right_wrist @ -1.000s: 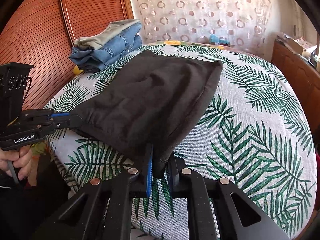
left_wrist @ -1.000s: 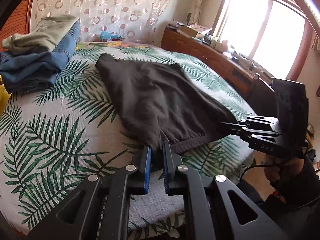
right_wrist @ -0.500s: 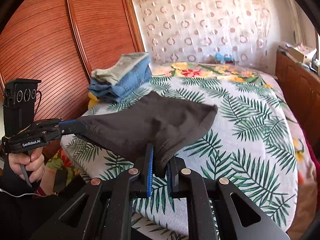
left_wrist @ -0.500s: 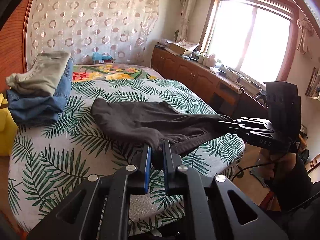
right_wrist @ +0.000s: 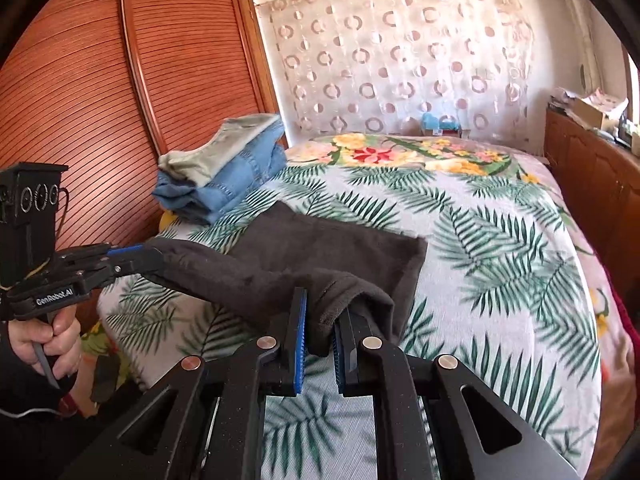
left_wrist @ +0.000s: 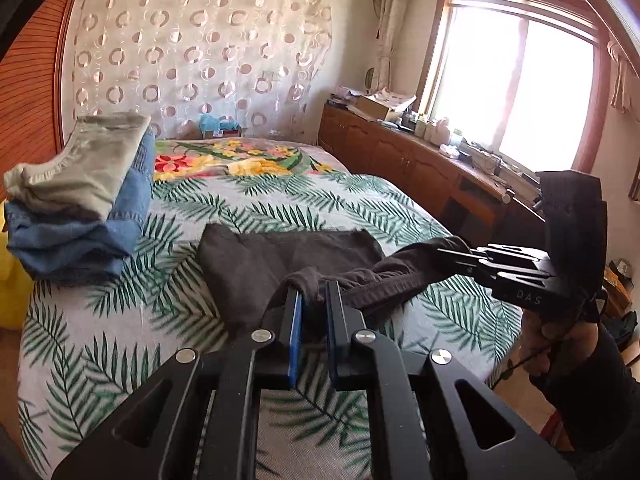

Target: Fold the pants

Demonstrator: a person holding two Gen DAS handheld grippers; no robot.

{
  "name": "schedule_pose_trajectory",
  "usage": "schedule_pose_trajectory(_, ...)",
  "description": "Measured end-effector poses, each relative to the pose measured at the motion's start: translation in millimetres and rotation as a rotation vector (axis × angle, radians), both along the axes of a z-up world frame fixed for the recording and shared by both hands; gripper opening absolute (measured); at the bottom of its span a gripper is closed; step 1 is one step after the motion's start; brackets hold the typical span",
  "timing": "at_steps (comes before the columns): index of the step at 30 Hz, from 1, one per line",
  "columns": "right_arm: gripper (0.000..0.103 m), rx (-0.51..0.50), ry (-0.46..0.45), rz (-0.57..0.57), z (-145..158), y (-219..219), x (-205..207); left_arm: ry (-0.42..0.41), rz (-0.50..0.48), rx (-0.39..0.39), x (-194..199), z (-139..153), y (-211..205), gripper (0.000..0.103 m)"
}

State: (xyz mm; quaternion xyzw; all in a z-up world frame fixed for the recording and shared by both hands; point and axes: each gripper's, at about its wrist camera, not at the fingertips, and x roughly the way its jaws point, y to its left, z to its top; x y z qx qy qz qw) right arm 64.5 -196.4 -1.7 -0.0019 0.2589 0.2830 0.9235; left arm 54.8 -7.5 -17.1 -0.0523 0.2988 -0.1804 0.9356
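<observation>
Dark grey pants [left_wrist: 280, 256] lie folded on a palm-leaf bedspread [left_wrist: 100, 320], their near waistband edge lifted off the bed. My left gripper [left_wrist: 314, 296] is shut on the left end of that edge. My right gripper [right_wrist: 322, 312] is shut on the right end. In the left wrist view the right gripper [left_wrist: 460, 250] shows at right, holding the cloth. In the right wrist view the left gripper [right_wrist: 148, 256] shows at left, and the pants [right_wrist: 320, 248] sag between the two. The far part of the pants still rests on the bed.
A stack of folded clothes, blue jeans [left_wrist: 80, 236] under a grey-green garment [left_wrist: 84, 168], sits at the bed's left. Wooden cabinets [left_wrist: 400, 160] with clutter run under the window at right. A slatted wooden wardrobe [right_wrist: 120, 100] stands at left.
Both grippers have risen and pulled back toward the bed's near edge with the waistband. The pants' near edge has lifted off the bed and more of the room shows.
</observation>
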Motion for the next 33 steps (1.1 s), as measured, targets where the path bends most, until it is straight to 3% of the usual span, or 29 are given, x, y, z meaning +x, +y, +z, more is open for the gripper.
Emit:
schedule_pose_trajectory(6,0.011,-0.037,-0.039,-0.030,5.5,15.6,24.1,0.013,0.027,0.027,35.5,-4.3,0.5,0.011)
schedule_pose_trajectory(10,0.011,-0.063,-0.017,-0.043,-3.6,28.1,46.7,0.037,0.044,0.034,51.8,-12.0,1.3,0.011)
schedule_pose_trajectory(26,0.011,-0.094,0.041,-0.055,-8.4,51.0,94.6,0.060,0.084,0.081,76.0,-23.4,1.1,0.012)
schedule_pose_trajectory(29,0.011,-0.099,0.050,-0.059,-11.6,51.4,98.4,0.069,0.093,0.093,76.4,-26.4,0.7,0.017)
schedule_pose_trajectory(33,0.011,-0.107,0.054,-0.061,-12.9,52.9,103.6,0.057,0.118,0.093,73.4,-26.8,4.8,0.040)
